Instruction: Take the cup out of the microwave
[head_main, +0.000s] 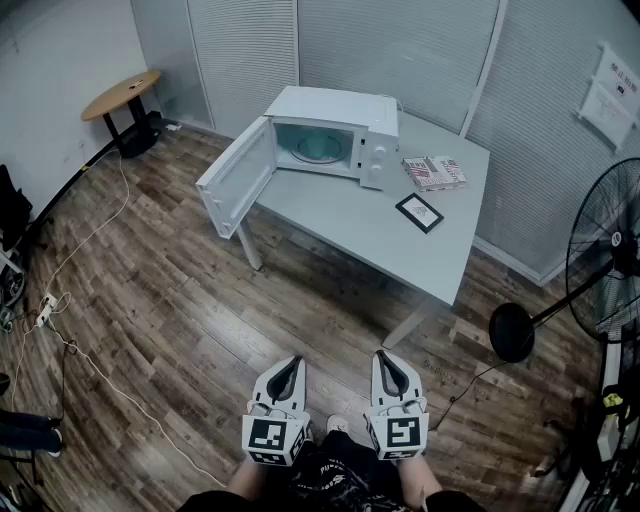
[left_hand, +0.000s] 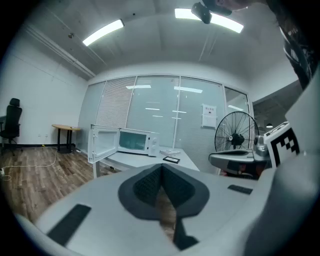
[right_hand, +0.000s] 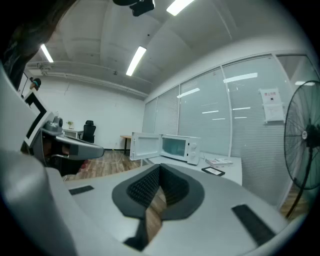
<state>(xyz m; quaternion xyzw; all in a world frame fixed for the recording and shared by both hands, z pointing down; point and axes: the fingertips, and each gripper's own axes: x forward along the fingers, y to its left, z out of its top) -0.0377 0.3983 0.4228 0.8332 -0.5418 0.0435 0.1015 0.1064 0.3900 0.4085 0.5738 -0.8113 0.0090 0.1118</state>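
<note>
Left gripper (head_main: 291, 362) and right gripper (head_main: 385, 357) hover near the person, jaws pressed together on nothing, well apart from the microwave (head_main: 340, 108) on the far table (head_main: 370, 225). Its door (head_main: 238, 175) hangs open. A pale greenish shape inside is probably the cup (head_main: 320, 148), though it is too small to be sure. It is likely light, stiff, slippery and breakable, so pinch its rim or handle.

The pale grey rectangular bench (head_main: 370, 225) stands on a wood-plank floor (head_main: 180, 300). On it sit a white microwave oven (head_main: 340, 108) with its door open, what looks like a red-and-white printed booklet (head_main: 433, 172) just beside it, and a flat black-framed card (head_main: 419, 212) nearby.
</note>
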